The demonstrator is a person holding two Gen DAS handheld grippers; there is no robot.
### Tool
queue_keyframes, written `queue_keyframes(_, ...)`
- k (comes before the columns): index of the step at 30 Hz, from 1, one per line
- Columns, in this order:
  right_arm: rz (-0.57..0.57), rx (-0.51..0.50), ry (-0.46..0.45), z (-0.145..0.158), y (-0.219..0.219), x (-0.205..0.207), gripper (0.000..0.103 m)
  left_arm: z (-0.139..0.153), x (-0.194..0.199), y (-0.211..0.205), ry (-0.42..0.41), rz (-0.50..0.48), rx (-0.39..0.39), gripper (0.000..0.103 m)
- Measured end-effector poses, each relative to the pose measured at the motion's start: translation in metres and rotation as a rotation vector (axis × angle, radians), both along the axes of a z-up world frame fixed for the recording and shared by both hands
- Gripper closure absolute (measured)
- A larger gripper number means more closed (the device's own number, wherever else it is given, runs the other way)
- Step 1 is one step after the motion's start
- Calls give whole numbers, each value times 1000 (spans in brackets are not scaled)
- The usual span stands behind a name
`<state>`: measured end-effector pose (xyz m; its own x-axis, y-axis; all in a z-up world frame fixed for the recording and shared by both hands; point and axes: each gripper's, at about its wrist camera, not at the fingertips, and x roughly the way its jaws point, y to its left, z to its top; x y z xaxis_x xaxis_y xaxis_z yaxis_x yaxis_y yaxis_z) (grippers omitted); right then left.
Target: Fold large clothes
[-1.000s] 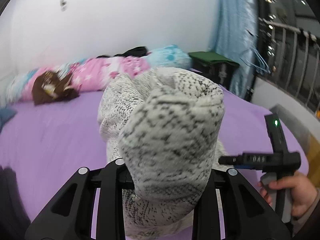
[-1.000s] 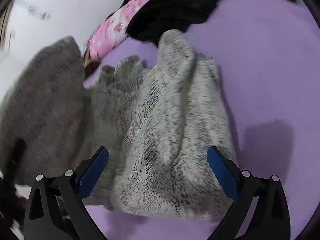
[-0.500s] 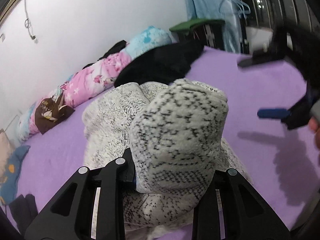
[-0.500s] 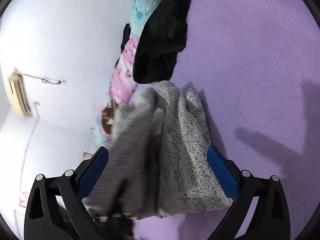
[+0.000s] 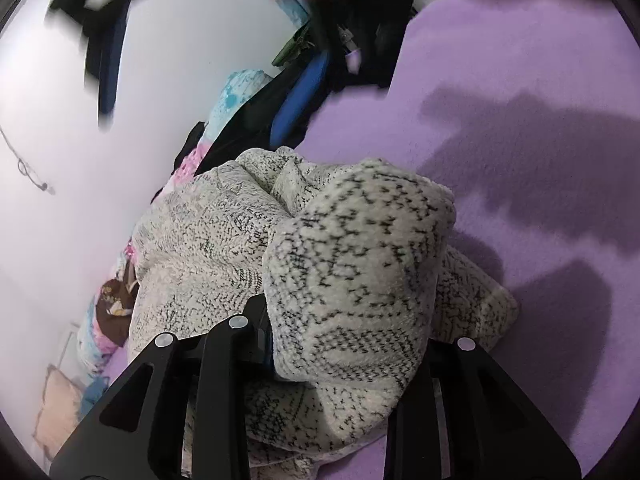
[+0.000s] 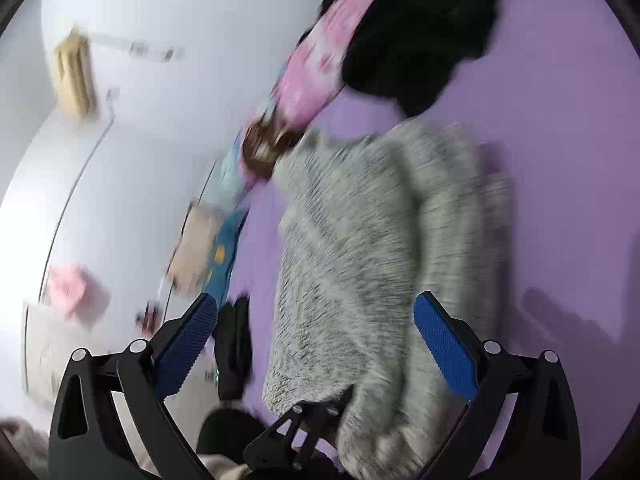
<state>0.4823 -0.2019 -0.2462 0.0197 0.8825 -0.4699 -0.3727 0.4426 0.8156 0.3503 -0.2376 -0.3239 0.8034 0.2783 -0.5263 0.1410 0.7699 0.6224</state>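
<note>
Left wrist view: the left gripper (image 5: 344, 344) is pinching a thick bunched wad of the grey-and-white speckled fleece garment (image 5: 360, 264), which is filling the gap between its black fingers (image 5: 224, 380) at six o'clock and bulging up toward the centre. The rest of the garment is lying heaped on the purple bed sheet (image 5: 540, 80), spreading out toward nine o'clock. At twelve o'clock a blurred dark tool with a blue pad, apparently the right gripper (image 5: 304, 88), is crossing the frame under a person's hand. A pink and light-blue patterned quilt (image 5: 236, 92) is lying along the white wall (image 5: 160, 80) from eleven o'clock down to eight

Right wrist view: the right gripper (image 6: 316, 340) is standing spread wide, its blue ribbed pads (image 6: 444, 344) at five and seven o'clock gripping nothing, though whether the right-hand pad is brushing the fleece below is unclear. The fleece garment (image 6: 360, 260) is lying in a long rumpled strip from the centre down to six o'clock, smeared by blur. A black garment (image 6: 420, 28) is sitting at one o'clock, near the fleece's far end, and the left tool's dark frame is showing at six o'clock

Judging from this, the fold is only partly laid. The wad being so bulky, letting go now is likely leaving a lumpy, skewed fold; the far end drifting further is risking overlap with the black garment, and the two tools working this near each other are risking a knock
</note>
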Motion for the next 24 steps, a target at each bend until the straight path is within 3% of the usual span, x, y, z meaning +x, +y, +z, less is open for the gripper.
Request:
queue_keyframes(2,69,-85,0,-14,26,4,6,1,-2,5,-2,-6,-6,77)
queue_keyframes(4,51,-153,-12,-20,34,9,6,1,-2,6,-7,-14,-9,77)
queue_keyframes(7,37,-86,43,-28,37,19,6,4,-5,11,-11,-8,-28,77)
queue_keyframes(11,97,30,71,-38,42,23,6,10,-5,11,-18,-7,-36,77)
queue_keyframes(13,129,38,61,-42,48,23,7,11,-5,12,-23,-10,-50,77)
queue_keyframes(15,149,0,70,-53,47,20,24,13,-6,16,-28,-12,-61,77)
queue_keyframes(17,162,-34,59,-60,50,19,56,14,-9,18,-35,-13,-72,76)
queue_keyframes(20,166,-26,44,-63,49,18,75,17,-10,22,-42,-24,-79,75)
queue_keyframes(24,157,-29,31,-57,45,17,85,22,-14,20,-33,-36,-65,72)
